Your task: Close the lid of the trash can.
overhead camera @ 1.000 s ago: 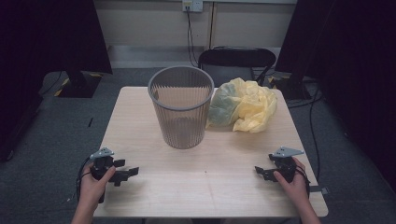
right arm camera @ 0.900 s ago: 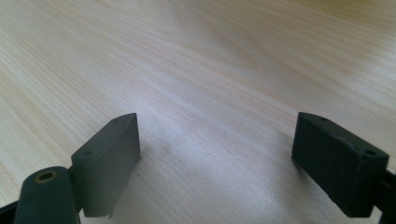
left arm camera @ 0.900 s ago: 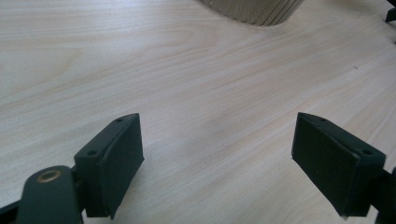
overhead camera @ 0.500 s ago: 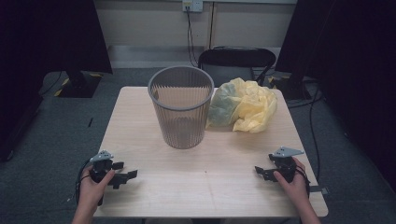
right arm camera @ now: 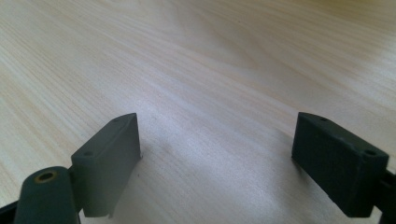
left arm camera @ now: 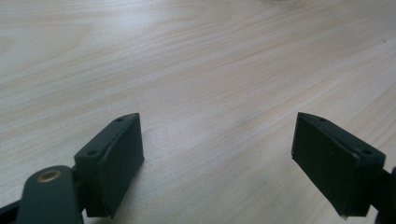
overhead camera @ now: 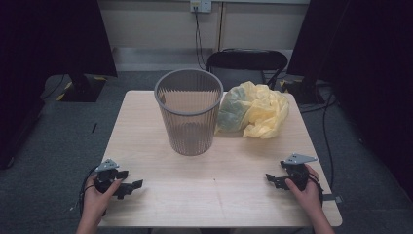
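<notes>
A grey ribbed wastebasket (overhead camera: 189, 111) stands upright at the back middle of the wooden table (overhead camera: 214, 195). Beside it on the right lies a crumpled yellow plastic bag (overhead camera: 253, 109), touching or nearly touching the basket. My left gripper (overhead camera: 130, 179) rests low at the table's front left corner, open, with bare wood between its jaws (left arm camera: 217, 140). At the front right my right gripper (overhead camera: 271, 179) sits open too, nothing between its jaws (right arm camera: 217, 140). Both are far from the basket and the bag.
A black chair (overhead camera: 246, 61) stands behind the table's far edge. Dark curtains and stands flank the table on grey carpet. Cables run down the back wall and across the floor at the right (overhead camera: 326, 126).
My left gripper has slid slightly toward the near edge of the table. The right gripper, basket and bag have stayed put.
</notes>
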The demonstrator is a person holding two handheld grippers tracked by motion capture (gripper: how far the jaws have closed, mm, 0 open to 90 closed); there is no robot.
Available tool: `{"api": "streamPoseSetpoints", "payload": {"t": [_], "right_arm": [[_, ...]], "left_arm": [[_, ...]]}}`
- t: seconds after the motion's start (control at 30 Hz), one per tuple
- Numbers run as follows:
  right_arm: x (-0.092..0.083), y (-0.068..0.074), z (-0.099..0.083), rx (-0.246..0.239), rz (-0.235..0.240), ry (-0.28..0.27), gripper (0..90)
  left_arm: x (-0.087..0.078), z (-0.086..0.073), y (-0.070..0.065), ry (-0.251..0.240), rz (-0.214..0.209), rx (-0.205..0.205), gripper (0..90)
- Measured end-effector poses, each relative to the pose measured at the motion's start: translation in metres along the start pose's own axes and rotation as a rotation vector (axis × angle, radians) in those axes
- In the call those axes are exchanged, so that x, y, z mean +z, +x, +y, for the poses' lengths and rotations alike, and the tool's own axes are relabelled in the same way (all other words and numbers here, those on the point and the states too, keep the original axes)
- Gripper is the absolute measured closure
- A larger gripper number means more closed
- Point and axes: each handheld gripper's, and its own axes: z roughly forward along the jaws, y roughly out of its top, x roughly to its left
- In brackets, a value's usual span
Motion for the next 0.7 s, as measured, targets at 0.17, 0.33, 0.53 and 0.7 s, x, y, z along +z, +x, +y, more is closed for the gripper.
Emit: {"api": "streamPoseSetpoints", "payload": {"t": [0.17,0.33,0.53,0.7], "right_arm": [[0.0000,0.0000,0.0000,0.000,0.000,0.000,14.4],[0.0000,0.0000,0.0000,0.000,0.000,0.000,14.4],[0.0000,0.0000,0.0000,0.000,0.000,0.000,14.4],[0.0000,0.0000,0.0000,0.000,0.000,0.000,14.4]], "left_arm": [[0.0009,-0.0018,-0.0006,-0.012,0.007,0.028,16.0],[0.0018,-0.0032,-0.0009,-0.017,0.012,0.060,15.8],[0.0026,-0.0043,-0.0017,-0.021,0.020,0.087,15.7],[0.0034,-0.0051,-0.0021,-0.025,0.031,0.108,15.6]]}}
